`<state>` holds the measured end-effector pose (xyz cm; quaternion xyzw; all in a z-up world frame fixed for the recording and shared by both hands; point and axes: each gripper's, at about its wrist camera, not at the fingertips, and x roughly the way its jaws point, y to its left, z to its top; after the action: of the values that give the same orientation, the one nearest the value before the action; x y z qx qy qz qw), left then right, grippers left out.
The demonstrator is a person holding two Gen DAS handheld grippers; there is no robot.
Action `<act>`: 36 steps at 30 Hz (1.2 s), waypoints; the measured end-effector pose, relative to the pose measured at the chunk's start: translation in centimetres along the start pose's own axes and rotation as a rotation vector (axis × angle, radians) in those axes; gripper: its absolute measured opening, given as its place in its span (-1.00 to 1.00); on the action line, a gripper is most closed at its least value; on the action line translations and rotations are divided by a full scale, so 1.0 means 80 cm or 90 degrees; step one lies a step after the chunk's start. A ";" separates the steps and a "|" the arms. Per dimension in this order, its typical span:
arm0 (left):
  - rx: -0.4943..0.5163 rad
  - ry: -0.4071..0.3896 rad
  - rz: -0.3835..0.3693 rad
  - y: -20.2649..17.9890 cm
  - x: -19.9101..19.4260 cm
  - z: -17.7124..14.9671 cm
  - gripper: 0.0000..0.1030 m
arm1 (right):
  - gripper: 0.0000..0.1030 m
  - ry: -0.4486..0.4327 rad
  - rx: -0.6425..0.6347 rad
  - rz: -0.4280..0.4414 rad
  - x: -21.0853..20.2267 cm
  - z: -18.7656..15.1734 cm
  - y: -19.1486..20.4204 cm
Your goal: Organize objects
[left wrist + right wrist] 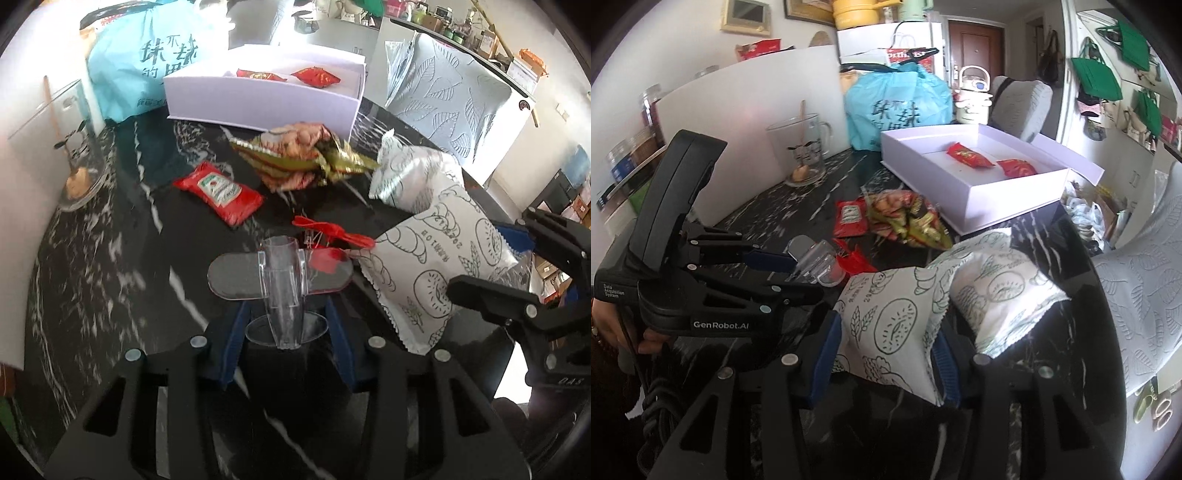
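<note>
Nearest the lens: right tongs [882, 354], blue-padded fingers pressed against both sides of a white pillow-shaped snack packet printed with green bread drawings [894, 325], gripped near one end so the rest of the bag projects forward, apparently lifted free for carrying. Left tongs [284, 325], closed on a clear plastic stand with a tapered upright tube and flat oval base plates [282, 284], held upright above the black white-veined marble tabletop [92, 258]; seen from the side in the right wrist view at [798, 269].

Largest to smallest beyond the tongs:
- Light-blue plastic shopping bag with dark lettering [899, 107], parked at the far edge, clear of the working area.
- Open shallow white cardboard box [1015, 192], evidently the collection point, lid folded back for free access; two small red foil sachets [967, 154] already inside.
- Second white snack packet with the same green print [1001, 295], lying just beside the held one, not yet collected.
- Clear glass mug with a wooden stick [803, 151], standing upright by the white partition.
- Crumpled green-and-gold snack wrapper with pink contents [299, 155], loose just in front of the box.
- Red ketchup sachet [219, 192], flat beside the wrapper.
- Small red tasselled ornament [332, 236], lying next to the plastic stand.

Likely step in hand: transfer of the held packet toward the box.
</note>
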<state>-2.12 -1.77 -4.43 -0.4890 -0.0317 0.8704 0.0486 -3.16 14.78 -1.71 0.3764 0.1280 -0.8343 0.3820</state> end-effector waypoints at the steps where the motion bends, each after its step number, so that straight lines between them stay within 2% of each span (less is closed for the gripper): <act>1: -0.001 0.000 0.001 0.000 -0.002 -0.003 -0.19 | -0.01 0.000 -0.001 0.000 -0.001 -0.001 0.002; 4: -0.007 0.000 0.013 0.000 -0.010 -0.016 -0.19 | 0.07 -0.002 -0.009 -0.008 -0.002 -0.005 0.007; 7: -0.003 -0.008 0.030 0.001 -0.013 -0.022 -0.19 | 0.36 -0.004 -0.013 -0.024 0.003 -0.007 0.009; 10: -0.001 -0.012 0.052 0.003 -0.011 -0.022 -0.16 | 0.52 0.014 -0.012 -0.026 0.013 -0.009 0.010; 14: -0.003 -0.014 0.077 0.007 -0.006 -0.022 0.32 | 0.59 0.023 -0.001 -0.035 0.027 -0.012 0.006; 17: -0.016 -0.017 0.071 0.014 -0.003 -0.021 0.37 | 0.63 0.024 0.018 -0.029 0.032 -0.012 0.001; 26: -0.019 -0.031 0.075 0.020 -0.003 -0.019 0.39 | 0.72 0.015 0.025 -0.023 0.039 -0.012 0.002; 33: -0.013 -0.043 0.071 0.021 -0.004 -0.018 0.39 | 0.74 0.030 0.040 0.000 0.051 -0.016 0.003; 36: -0.006 -0.053 0.067 0.019 -0.004 -0.018 0.23 | 0.74 0.017 0.040 0.006 0.052 -0.017 0.006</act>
<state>-0.78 -3.29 -5.05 -0.4537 -0.0122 0.8911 -0.0007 -3.90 12.89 -5.66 0.3999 0.1052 -0.8310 0.3720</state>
